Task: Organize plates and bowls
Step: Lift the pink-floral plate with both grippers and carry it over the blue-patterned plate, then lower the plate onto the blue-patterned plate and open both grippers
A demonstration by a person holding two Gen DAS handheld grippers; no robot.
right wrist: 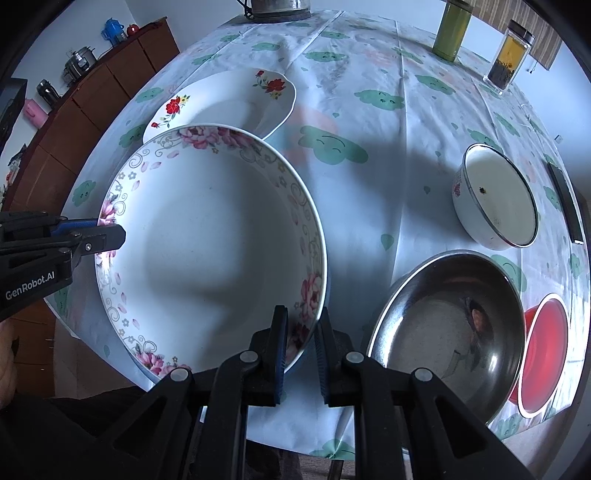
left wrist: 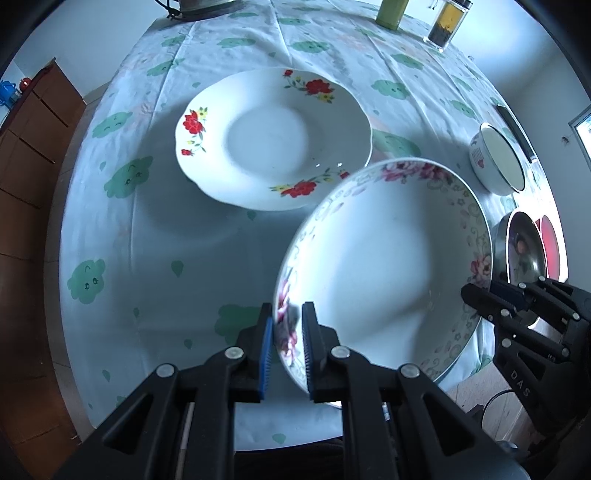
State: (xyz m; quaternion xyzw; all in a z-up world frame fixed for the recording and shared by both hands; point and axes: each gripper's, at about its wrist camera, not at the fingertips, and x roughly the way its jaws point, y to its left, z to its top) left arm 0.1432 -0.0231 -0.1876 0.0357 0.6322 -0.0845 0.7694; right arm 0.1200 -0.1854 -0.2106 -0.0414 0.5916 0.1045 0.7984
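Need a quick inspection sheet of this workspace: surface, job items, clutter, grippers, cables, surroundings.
Surface: table under a cloud-print tablecloth, creased.
Job's things: pink-flowered bowl held at two sides of its rim, tilted in the left view; red-flowered plate behind it; small white bowl, steel bowl and red bowl to the right.
Clutter: green bottle, tea jar, dark flat thing at the right edge.
Grippers: left hand-held gripper and right hand-held gripper both shut on the bowl's rim.
Cables: a dark cord below the table edge.
Surroundings: wooden cabinet with small items on top.

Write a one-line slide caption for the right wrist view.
Both claws grip opposite rims of the pink-flowered bowl, beside the red-flowered plate and steel bowl.
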